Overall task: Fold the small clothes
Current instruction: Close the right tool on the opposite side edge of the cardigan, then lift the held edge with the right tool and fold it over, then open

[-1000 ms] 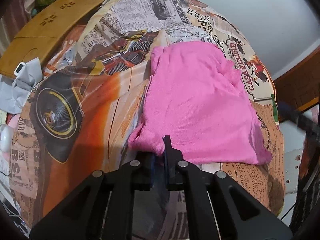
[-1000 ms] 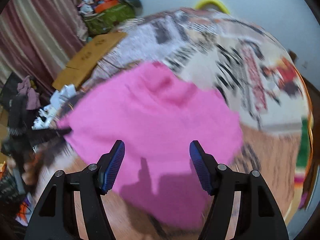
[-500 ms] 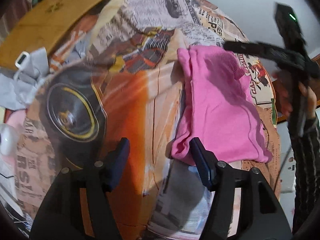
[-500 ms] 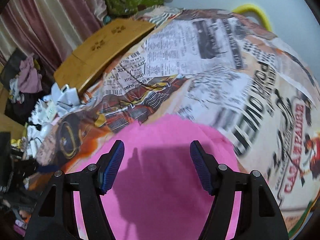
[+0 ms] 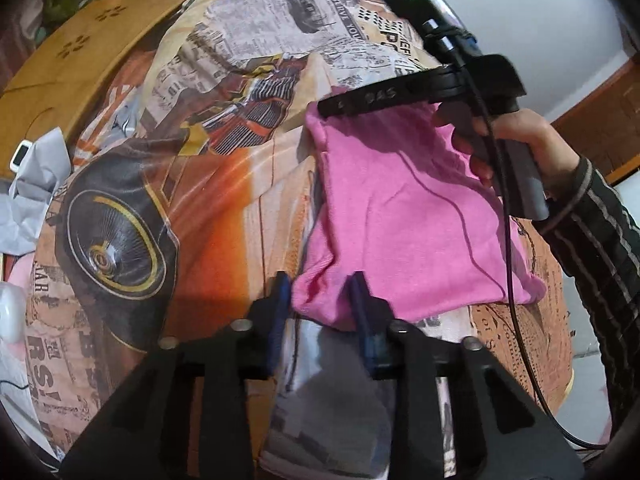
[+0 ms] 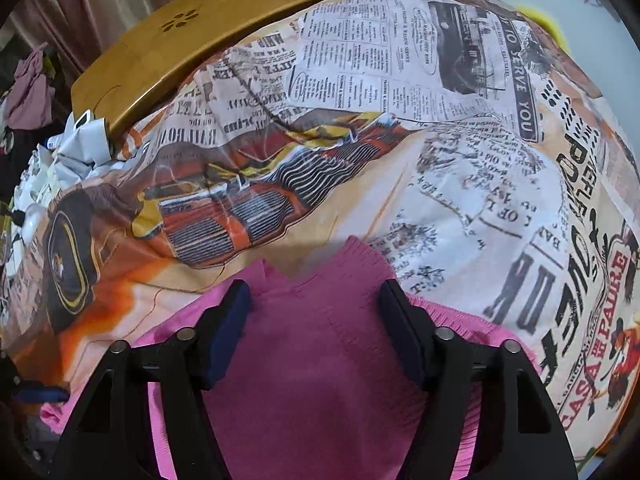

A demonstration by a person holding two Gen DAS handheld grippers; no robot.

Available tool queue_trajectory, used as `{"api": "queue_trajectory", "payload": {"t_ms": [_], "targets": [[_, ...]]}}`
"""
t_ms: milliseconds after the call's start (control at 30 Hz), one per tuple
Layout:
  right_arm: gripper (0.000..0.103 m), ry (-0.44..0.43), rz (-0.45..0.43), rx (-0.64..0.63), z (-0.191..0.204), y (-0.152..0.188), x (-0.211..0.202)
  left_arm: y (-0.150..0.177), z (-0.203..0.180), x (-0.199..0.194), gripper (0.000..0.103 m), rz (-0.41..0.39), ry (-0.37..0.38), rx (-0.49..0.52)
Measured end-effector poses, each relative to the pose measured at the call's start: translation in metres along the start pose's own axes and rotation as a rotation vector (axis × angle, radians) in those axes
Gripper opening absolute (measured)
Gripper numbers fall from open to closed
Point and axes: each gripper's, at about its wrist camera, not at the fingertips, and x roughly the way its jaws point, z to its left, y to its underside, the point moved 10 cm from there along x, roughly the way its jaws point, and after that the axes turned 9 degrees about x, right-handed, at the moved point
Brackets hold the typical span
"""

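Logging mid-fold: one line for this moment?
left gripper: open, straddling pink garment near corner | right gripper: open over far edge | garment on printed bedsheet

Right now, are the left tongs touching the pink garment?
Touching. Left wrist view: the left tongs are open, straddling the pink garment's near corner; the cloth edge overlaps the right finger.

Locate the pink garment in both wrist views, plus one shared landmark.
Left wrist: pink garment right of centre, its near-left corner between the open left gripper fingers.
Right wrist: pink garment bottom centre, under the open right gripper.
Shared landmark: wooden board, upper left in both.
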Motion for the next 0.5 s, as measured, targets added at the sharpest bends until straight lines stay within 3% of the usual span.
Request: {"api": "queue_trajectory", "payload": {"t_ms": [100, 167, 367, 500], "targets": [[0.036, -0.001, 0.003, -0.028, 0.007, 0.006, 0.002, 0.001, -0.003, -0.001, 0.012, -0.003, -0.014, 0.026], [0.015, -0.006, -0.007, -0.047, 0.013, 0.007, 0.001, 0.001, -0.005, -0.002, 0.008, -0.004, -0.015, 0.029], [0.008, 0.012, -0.106, -0.044, 0.012, -0.002, -0.020, -0.003, -0.007, -0.008, 0.004, -0.015, -0.030, 0.035], [0.008, -0.016, -0.209, 0.019, -0.004, -0.011, -0.062, -0.014, -0.016, -0.026, 0.004, -0.055, -0.034, 0.039]]}}
